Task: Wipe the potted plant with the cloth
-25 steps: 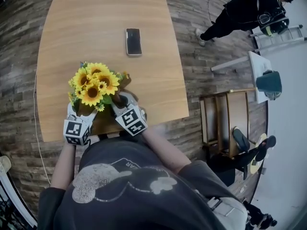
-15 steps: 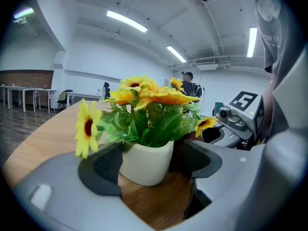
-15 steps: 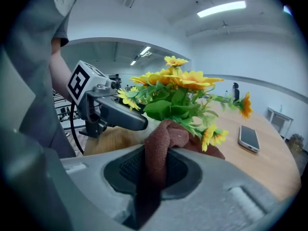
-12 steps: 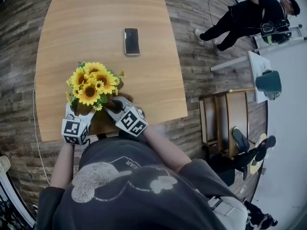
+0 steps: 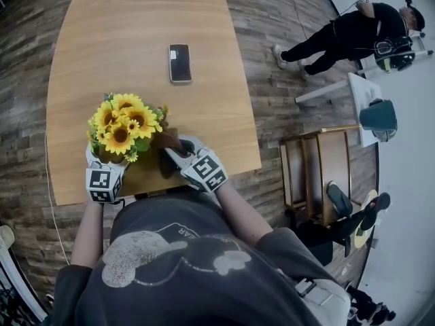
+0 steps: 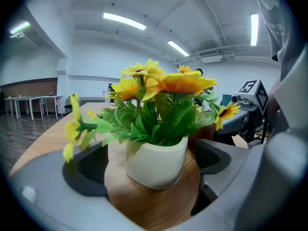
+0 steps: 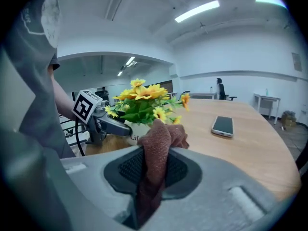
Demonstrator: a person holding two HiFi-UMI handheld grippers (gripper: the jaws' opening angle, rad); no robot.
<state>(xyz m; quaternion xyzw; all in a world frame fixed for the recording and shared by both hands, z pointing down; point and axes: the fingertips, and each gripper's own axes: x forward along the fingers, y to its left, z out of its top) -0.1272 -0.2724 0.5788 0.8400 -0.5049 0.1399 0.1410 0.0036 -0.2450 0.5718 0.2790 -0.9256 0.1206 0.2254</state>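
The potted plant [image 5: 121,124] has yellow sunflowers and a white pot [image 6: 156,160], and stands near the front edge of the wooden table [image 5: 136,32]. My left gripper [image 5: 103,160] reaches around the pot. Its jaws have just been opening, and in the left gripper view [image 6: 154,165] a gap shows on each side of the pot. My right gripper [image 5: 174,149] is to the right of the plant, shut on a reddish-brown cloth [image 7: 159,148]. The cloth [image 5: 165,141] hangs just beside the leaves, and the plant [image 7: 142,102] lies beyond it.
A black phone [image 5: 179,62] lies flat further back on the table. To the right of the table stand a wooden chair [image 5: 319,175] and a small white table [image 5: 363,107]. A person in black [image 5: 346,32] bends over at the far right.
My right gripper has drawn the cloth to the right, away from the pot. The left gripper stays at the pot, and the plant has not moved on the table.
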